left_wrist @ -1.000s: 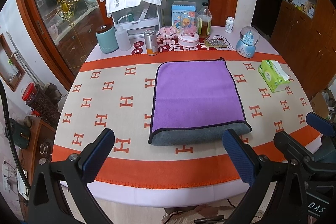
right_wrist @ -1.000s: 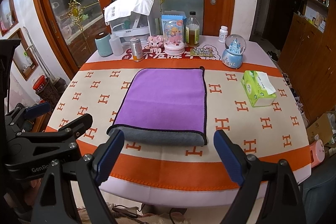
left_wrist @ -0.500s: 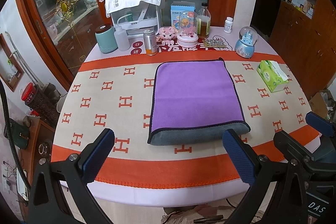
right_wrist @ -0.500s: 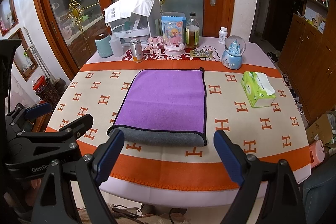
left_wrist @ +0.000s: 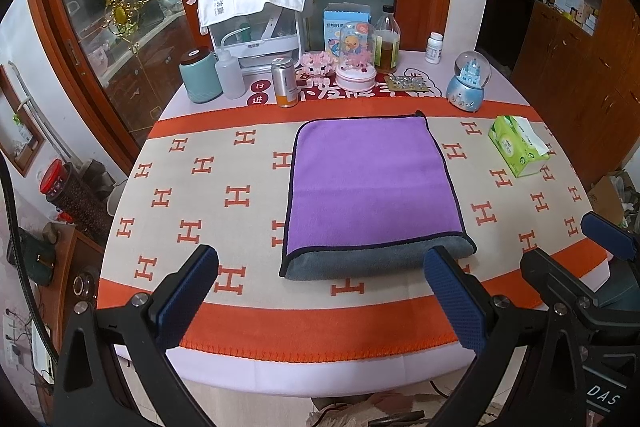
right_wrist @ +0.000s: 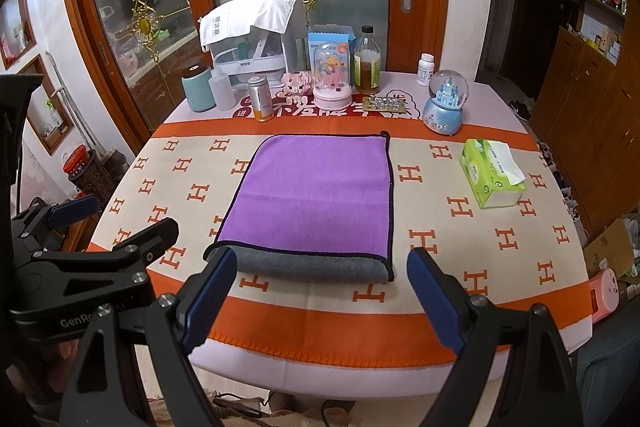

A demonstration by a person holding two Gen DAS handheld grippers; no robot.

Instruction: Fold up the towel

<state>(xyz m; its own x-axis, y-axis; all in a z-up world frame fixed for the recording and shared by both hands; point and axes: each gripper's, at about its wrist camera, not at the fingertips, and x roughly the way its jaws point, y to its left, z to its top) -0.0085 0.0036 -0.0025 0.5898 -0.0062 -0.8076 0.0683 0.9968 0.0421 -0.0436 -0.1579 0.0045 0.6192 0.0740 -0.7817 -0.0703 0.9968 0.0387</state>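
Observation:
A purple towel [left_wrist: 370,183] with a grey underside and black trim lies folded flat in the middle of the table; it also shows in the right wrist view [right_wrist: 316,195]. Its grey folded edge faces me. My left gripper [left_wrist: 320,291] is open and empty, held above the table's near edge in front of the towel. My right gripper [right_wrist: 322,295] is open and empty, also at the near edge, apart from the towel. Each gripper shows at the side of the other's view.
The round table has an orange and cream cloth [left_wrist: 200,195]. A green tissue pack [left_wrist: 516,147] lies right of the towel. Along the back stand a teal jar [left_wrist: 200,77], a can [left_wrist: 285,83], bottles, a snow globe [left_wrist: 468,81] and a white rack [left_wrist: 256,23].
Both grippers have drifted back and up very slightly, so the table looks a little farther. The towel has not moved.

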